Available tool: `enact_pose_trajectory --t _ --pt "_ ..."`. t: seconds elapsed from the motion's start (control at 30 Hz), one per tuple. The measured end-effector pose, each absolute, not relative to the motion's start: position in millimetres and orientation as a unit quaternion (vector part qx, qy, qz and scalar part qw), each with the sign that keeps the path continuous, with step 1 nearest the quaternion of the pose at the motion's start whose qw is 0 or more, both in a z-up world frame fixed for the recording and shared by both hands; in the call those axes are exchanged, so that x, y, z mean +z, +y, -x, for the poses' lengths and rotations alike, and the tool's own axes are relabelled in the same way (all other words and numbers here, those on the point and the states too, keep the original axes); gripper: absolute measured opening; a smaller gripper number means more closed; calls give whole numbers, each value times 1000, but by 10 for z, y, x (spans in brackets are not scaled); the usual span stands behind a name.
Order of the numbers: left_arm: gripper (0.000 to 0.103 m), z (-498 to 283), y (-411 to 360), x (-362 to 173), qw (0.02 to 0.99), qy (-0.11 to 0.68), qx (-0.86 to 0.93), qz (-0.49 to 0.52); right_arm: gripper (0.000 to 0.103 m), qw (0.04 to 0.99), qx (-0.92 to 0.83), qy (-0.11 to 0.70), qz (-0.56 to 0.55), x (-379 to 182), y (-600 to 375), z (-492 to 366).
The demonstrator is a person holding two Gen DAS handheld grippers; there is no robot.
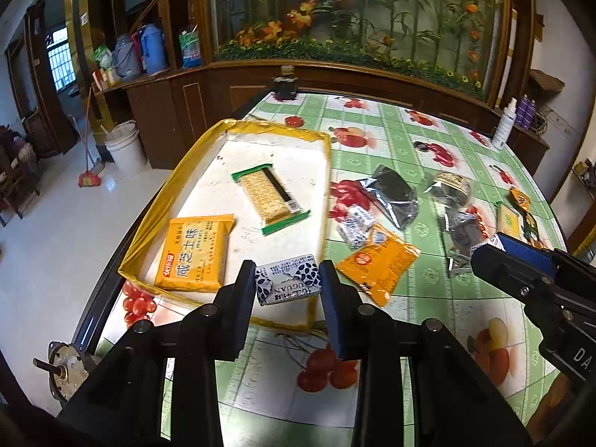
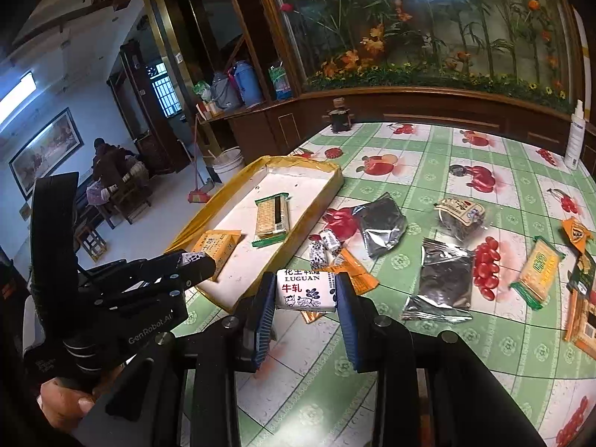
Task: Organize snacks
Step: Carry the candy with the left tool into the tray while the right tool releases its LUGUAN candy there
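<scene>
Tray [image 1: 160, 219] lying ahead-left of both grippers. Left gripper [image 1: 287, 279] pinching white-blue candy [image 1: 288, 277], long axis across jaws, hanging over tray's near edge; nearer. I'm holding right gripper [image 2: 305, 290] clamped on second candy [image 2: 303, 290] above table [image 2: 428, 354], beside tray's near right corner.

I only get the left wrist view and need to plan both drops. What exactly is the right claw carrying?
Observer: The right claw is shut on a white LUGUAN candy with red characters and a small cow drawing on its wrapper.
Operator: Is anyone else around whom I should keep in mind?
Observer: Yes. A person sits in the far room, well away from the table, below a framed picture.
</scene>
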State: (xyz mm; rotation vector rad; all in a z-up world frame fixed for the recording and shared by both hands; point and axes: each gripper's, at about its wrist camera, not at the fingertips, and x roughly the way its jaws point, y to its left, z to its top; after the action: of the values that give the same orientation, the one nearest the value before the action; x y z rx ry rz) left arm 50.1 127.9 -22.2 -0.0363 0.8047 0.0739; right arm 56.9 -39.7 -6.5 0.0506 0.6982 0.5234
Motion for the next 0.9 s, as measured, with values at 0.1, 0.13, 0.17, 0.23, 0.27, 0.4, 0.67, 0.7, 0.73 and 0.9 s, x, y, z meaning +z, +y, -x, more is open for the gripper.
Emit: enact_pose_trajectory --t 0.1,0.13,0.17,0.23,0.27,0.4,0.67,0.7,0.73,0.9 --pt "32 -565 1453 -271 915 398 49 34 33 901 268 341 -23 -74 -247 -656" --pt "32 -586 1512 -288 914 400 53 39 33 900 271 342 -21 -77 -197 -688" --pt "32 -609 1564 -303 913 402 57 43 33 899 274 342 -20 -83 -155 -715" --pt "32 -650 1661 -332 910 406 62 51 33 895 281 345 -22 -97 -85 -780" --pt "32 -676 1723 -350 908 409 65 58 33 893 284 347 -23 -107 -47 -827" --pt "32 -732 1878 -397 903 416 76 73 33 887 296 353 -30 -140 77 -968" --pt "32 -795 1994 -460 899 422 84 77 33 879 308 363 -31 -223 218 -1107" --pt "32 -826 1996 -462 899 423 83 76 33 879 308 364 -32 -229 222 -1124" --pt "32 -856 2003 -474 898 425 83 76 33 878 308 364 -34 -235 225 -1148" --pt "32 -1124 2097 -480 895 433 78 80 33 871 315 373 -62 -284 294 -1464"
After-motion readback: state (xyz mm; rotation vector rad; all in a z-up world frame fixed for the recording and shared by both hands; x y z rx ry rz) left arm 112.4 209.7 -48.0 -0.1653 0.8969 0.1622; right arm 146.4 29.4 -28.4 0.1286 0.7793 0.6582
